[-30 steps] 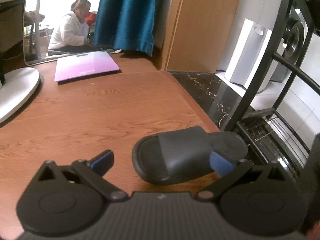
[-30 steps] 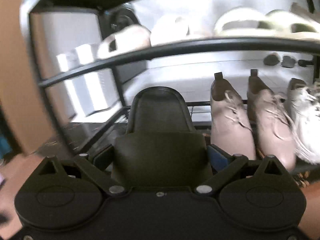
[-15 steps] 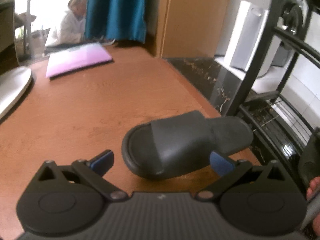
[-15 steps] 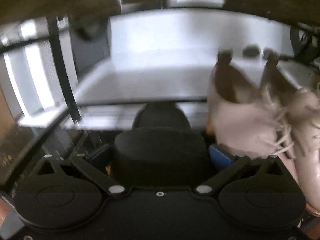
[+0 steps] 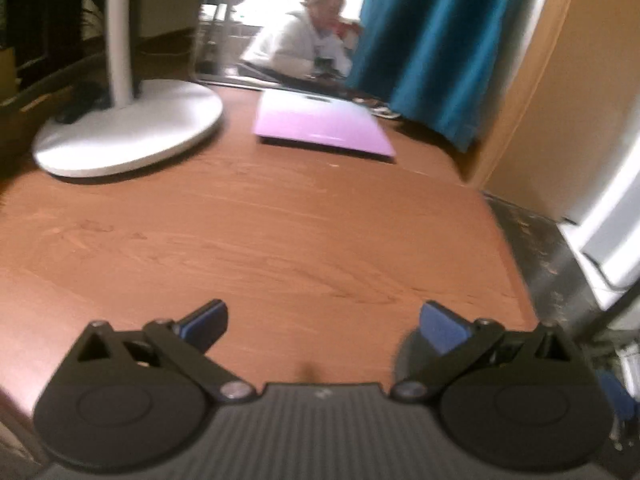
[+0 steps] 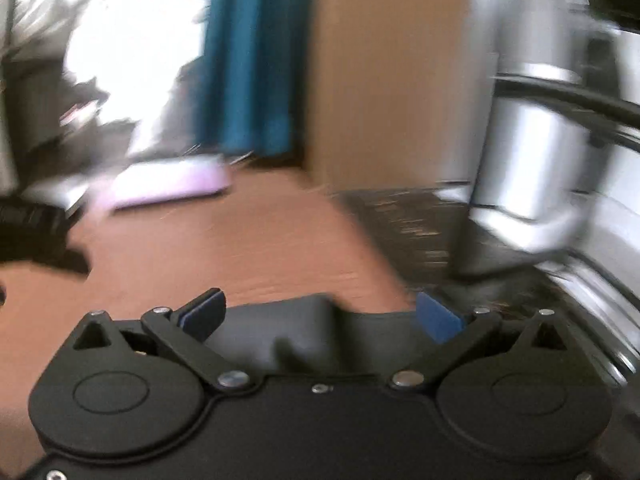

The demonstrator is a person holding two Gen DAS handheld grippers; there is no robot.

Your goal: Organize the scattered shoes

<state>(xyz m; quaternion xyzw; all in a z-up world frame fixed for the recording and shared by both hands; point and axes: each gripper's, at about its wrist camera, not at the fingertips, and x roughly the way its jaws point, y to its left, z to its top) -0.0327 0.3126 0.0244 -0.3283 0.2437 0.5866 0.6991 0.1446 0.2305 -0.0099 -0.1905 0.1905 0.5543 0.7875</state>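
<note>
In the left wrist view my left gripper [image 5: 322, 326] is open and empty above the wooden floor [image 5: 260, 240]; no shoe lies between its blue pads, only a dark blur shows beside the right pad. In the right wrist view, which is motion-blurred, my right gripper [image 6: 320, 316] has its jaws wide with a black slipper [image 6: 304, 332] lying low between the pads; whether the pads grip it I cannot tell. The shoe rack's black bar [image 6: 568, 100] is at the right.
A white fan base [image 5: 132, 128] stands on the floor at the left. A pink scale [image 5: 324, 126] lies ahead, near a blue curtain [image 5: 440, 40] and a wooden panel [image 5: 568, 80]. A person sits beyond. Dark stone floor [image 5: 540, 256] borders the wood on the right.
The left view has swung left and the black slipper that lay between its pads is out of sight. The right gripper has swung out of the rack towards the room; a black slipper still shows between its pads.
</note>
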